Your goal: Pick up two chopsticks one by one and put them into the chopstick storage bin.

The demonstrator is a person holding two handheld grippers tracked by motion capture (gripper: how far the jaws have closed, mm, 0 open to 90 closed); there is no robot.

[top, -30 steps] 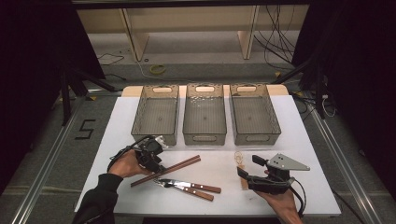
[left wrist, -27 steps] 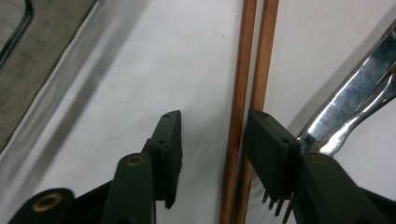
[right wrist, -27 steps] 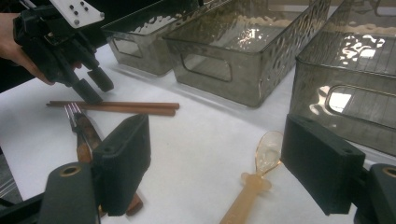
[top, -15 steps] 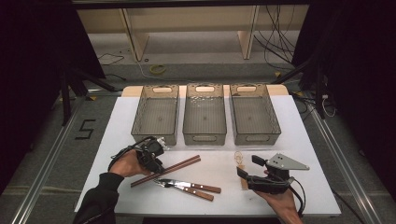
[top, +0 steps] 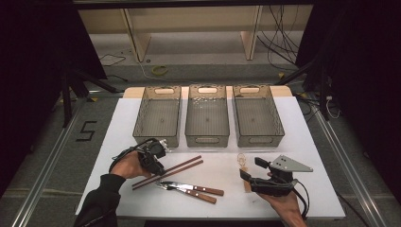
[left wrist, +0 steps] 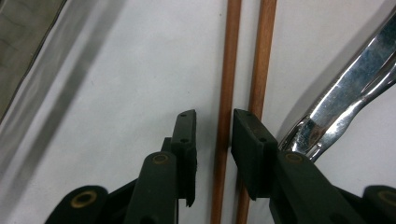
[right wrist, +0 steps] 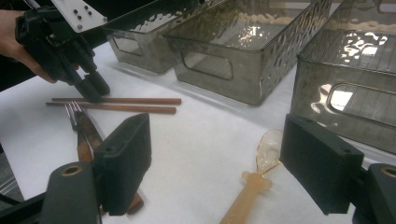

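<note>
Two brown chopsticks (top: 172, 170) lie side by side on the white table (top: 222, 156). My left gripper (top: 154, 166) is down over their near-left end. In the left gripper view its jaws (left wrist: 213, 126) straddle one chopstick (left wrist: 229, 70) with a gap on each side, and the other chopstick (left wrist: 264, 56) runs just outside the right jaw. These jaws have just been closing, and the pads are not pressing on the stick. My right gripper (top: 250, 169) stands wide open near a translucent amber spoon (right wrist: 261, 163).
Three clear grey bins (top: 158, 118) (top: 207, 116) (top: 257, 116) stand in a row behind. A fork and a knife with wooden handles (top: 189, 189) lie just in front of the chopsticks, their metal (left wrist: 350, 98) close to my left jaw.
My left gripper's jaws look a little narrower around the chopstick. Neither hand has shifted, and nothing on the table has moved.
</note>
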